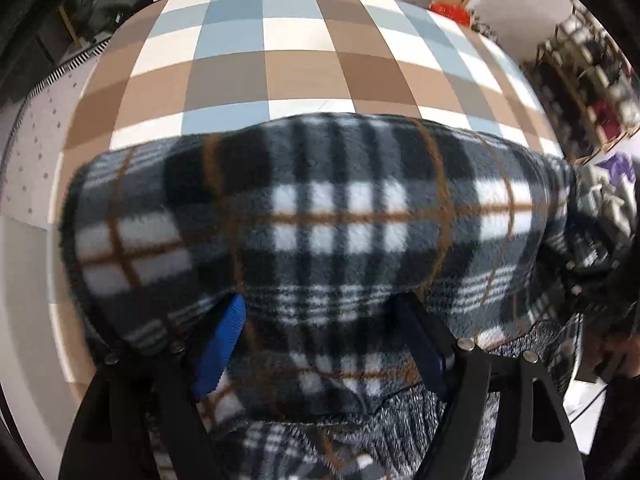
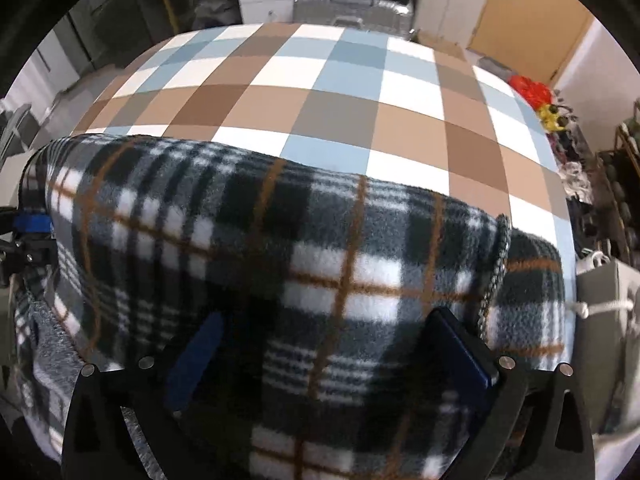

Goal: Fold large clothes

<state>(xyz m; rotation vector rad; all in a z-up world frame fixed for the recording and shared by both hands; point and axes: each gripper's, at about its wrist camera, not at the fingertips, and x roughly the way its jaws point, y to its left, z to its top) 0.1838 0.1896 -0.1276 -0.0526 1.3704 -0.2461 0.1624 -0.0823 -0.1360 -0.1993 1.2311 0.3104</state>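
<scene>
A thick plaid fleece garment (image 1: 320, 216), dark grey, white and orange, lies in a folded bundle along the near edge of the table and fills the lower half of both views (image 2: 304, 264). My left gripper (image 1: 324, 320) has its blue-padded fingers on either side of a bunch of the fleece, which fills the gap between them. My right gripper (image 2: 320, 344) holds the fleece the same way, with cloth draped over its finger bases. The left gripper (image 2: 34, 224) shows at the left edge of the right wrist view. The fingertips are buried in fabric.
The table carries a checked cloth (image 1: 296, 64) in brown, light blue and white, bare beyond the garment (image 2: 320, 92). White drawers and a grey case (image 2: 352, 4) stand behind it. Shelves with clutter (image 1: 592, 88) are at the right, a paper bag (image 2: 608, 304) near the right.
</scene>
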